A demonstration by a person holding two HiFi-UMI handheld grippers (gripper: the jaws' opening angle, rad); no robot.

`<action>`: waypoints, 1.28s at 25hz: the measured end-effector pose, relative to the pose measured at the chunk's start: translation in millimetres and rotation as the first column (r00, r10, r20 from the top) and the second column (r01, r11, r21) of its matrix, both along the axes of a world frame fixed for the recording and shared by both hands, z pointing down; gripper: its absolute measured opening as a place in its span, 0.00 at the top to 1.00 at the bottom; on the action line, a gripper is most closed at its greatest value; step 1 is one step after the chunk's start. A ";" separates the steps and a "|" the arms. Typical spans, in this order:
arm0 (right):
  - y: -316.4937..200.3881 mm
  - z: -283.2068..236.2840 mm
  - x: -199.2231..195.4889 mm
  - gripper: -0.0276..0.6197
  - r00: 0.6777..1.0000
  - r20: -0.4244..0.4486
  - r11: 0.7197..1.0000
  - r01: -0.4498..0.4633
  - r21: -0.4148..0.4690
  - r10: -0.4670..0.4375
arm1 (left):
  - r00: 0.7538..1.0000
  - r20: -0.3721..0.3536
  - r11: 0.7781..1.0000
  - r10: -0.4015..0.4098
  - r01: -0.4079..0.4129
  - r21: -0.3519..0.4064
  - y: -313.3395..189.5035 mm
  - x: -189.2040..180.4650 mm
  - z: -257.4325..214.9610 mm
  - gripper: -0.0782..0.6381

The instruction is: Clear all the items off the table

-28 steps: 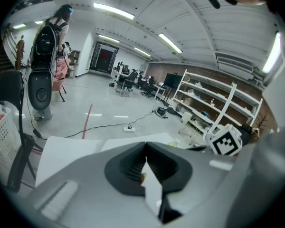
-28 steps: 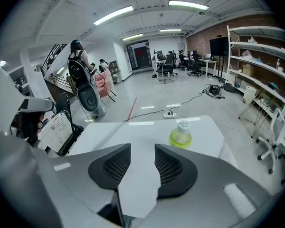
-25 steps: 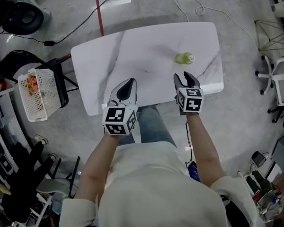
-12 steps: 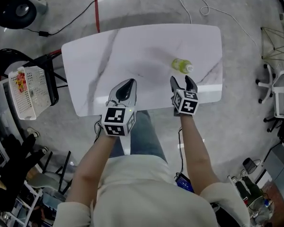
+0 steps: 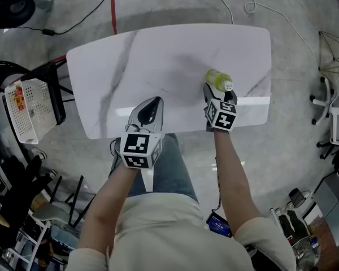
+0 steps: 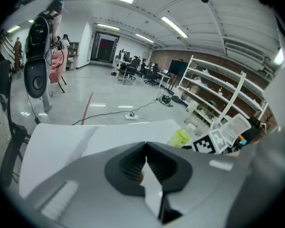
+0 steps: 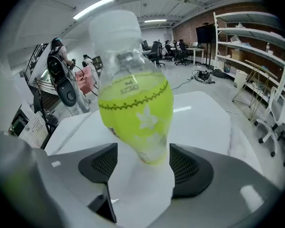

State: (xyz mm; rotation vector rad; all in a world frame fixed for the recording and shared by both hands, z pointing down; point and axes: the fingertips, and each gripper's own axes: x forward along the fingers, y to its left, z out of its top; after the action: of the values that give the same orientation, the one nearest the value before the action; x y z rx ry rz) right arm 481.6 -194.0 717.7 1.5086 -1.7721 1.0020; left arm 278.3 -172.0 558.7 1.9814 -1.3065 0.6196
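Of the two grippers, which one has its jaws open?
The right gripper: its jaws have just been opening and stand apart, with the yellow-green plastic bottle between them, untouched. The left gripper has its jaws shut and empty.

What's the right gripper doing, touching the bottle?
Apart. Right gripper view: the bottle sits inside the right gripper, bare table showing either side; jaws have just been opening.

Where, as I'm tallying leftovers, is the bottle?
Head view: the bottle sits on the table's right side near the person's edge, between the jaws of the right gripper, which have just been opening without gripping it.
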 end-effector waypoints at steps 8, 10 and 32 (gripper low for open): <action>-21.2 20.0 2.0 0.39 0.999 -0.049 0.998 -0.014 0.063 0.017 | 1.000 -0.004 0.999 -0.005 0.005 -0.038 3.8 11.2 20.2 0.88; -25.2 24.2 3.8 0.39 0.997 -0.068 0.997 -0.027 0.078 0.033 | 1.000 -0.001 0.999 -0.002 0.002 -0.049 6.9 12.0 24.3 0.88; -28.9 23.8 15.4 0.54 0.985 -0.157 0.993 -0.049 0.105 0.065 | 1.000 -0.012 0.998 0.005 -0.006 -0.064 14.8 5.3 31.5 0.88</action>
State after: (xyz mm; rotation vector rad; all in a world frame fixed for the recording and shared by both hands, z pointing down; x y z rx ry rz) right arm 497.0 -222.9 741.6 1.6616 -1.6958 0.8042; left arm 283.7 -157.2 590.2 1.9350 -1.2592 0.6437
